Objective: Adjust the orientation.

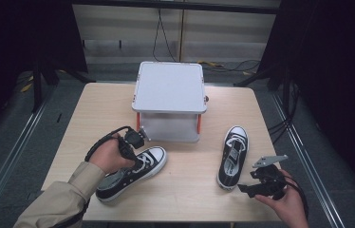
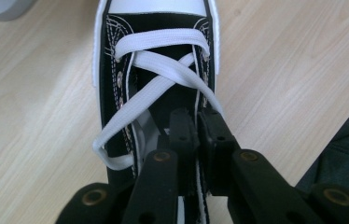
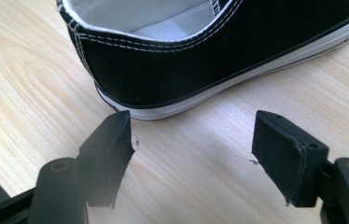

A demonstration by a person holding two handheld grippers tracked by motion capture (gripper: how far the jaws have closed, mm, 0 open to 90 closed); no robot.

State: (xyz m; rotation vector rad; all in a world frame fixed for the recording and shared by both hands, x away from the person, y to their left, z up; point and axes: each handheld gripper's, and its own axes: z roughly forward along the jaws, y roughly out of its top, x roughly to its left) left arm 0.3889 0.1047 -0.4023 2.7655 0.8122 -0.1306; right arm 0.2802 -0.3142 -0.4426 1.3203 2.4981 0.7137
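A wooden table carries a grey box on orange posts at its far middle. Two black sneakers lie nearer: the left shoe angled, the right shoe pointing away. The left gripper pinches the left shoe's upper by the laces, jaws together. The right gripper sits just behind the right shoe's heel, jaws spread.
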